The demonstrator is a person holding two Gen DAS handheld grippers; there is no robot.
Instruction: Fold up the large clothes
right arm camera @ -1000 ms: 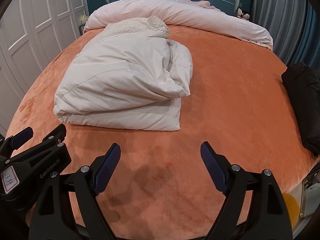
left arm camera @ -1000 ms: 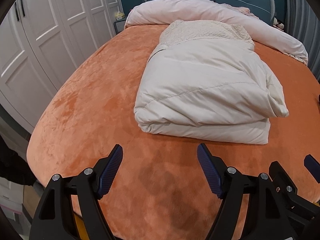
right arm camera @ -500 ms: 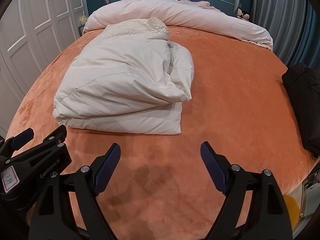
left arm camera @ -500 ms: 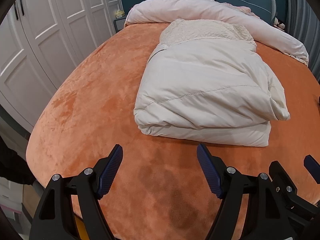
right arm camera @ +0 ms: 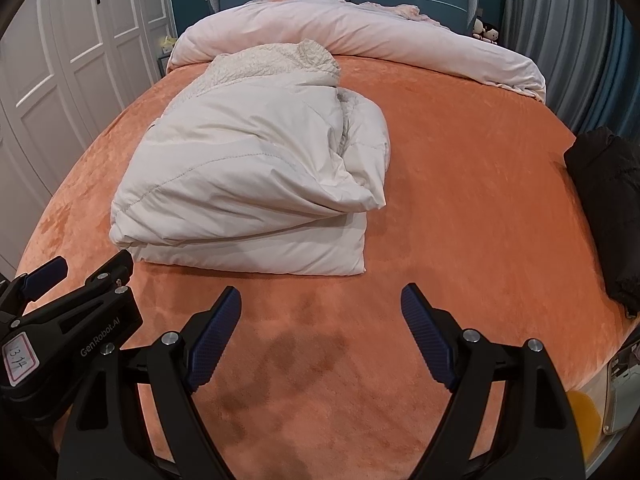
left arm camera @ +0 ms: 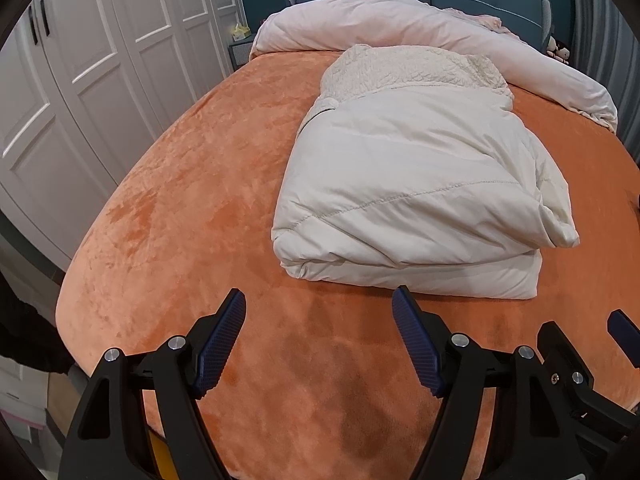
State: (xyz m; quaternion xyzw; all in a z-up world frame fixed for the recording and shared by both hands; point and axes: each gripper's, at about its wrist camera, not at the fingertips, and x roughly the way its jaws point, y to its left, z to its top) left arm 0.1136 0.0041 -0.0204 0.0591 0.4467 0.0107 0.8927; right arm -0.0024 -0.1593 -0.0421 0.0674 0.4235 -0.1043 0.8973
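Folded jacket (left arm camera: 416, 184) slightly nearer, unchanged

The bed cover (left arm camera: 192, 208) is fuzzy orange cloth. The folded coat (left arm camera: 416, 184) is smooth, puffy white cloth with a bumpy, woolly collar (left arm camera: 408, 68). The gripper pads (right arm camera: 212, 340) are rough blue rubber on matt black plastic.
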